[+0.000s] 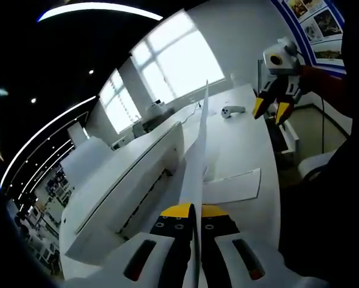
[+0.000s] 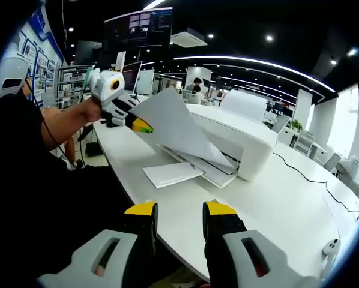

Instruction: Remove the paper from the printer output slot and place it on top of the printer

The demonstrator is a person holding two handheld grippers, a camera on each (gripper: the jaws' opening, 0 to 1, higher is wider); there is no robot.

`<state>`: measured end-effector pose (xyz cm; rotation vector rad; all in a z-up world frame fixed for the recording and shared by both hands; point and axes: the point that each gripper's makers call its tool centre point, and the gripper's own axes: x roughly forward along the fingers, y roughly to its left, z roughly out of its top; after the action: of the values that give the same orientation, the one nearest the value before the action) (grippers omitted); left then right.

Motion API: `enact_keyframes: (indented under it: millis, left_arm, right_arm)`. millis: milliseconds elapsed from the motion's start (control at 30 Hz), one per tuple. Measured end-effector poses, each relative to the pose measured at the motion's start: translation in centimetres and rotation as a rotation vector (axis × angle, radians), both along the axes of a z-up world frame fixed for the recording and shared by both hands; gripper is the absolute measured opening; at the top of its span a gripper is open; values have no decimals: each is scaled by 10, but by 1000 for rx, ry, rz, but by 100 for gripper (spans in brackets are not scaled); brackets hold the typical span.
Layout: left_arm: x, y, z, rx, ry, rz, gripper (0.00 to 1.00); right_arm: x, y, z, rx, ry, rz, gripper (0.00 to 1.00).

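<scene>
Clamped edge-on in the left hand-held gripper [image 1: 194,211], the paper [image 1: 197,150] runs straight ahead, lifted beside the printer [image 1: 125,180] whose top lies just to its left, while the right hand-held gripper [image 2: 180,211] hangs apart, farther off.

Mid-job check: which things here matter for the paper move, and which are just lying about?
Job:
- sheet of paper, clamped in the left hand-held gripper
- printer, its top being the target
- right hand-held gripper, open and holding nothing

Lying about:
- second sheet on the table
- black cable
- small white controller
</scene>
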<state>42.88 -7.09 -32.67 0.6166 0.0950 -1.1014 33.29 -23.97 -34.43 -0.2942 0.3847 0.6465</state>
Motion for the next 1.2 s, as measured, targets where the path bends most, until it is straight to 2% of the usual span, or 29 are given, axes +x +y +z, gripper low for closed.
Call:
enact_keyframes:
  millis: [1200]
  left_arm:
    - [10, 2, 15, 25, -29, 9, 6]
  right_arm:
    - [-1, -3, 3, -2, -5, -2, 26]
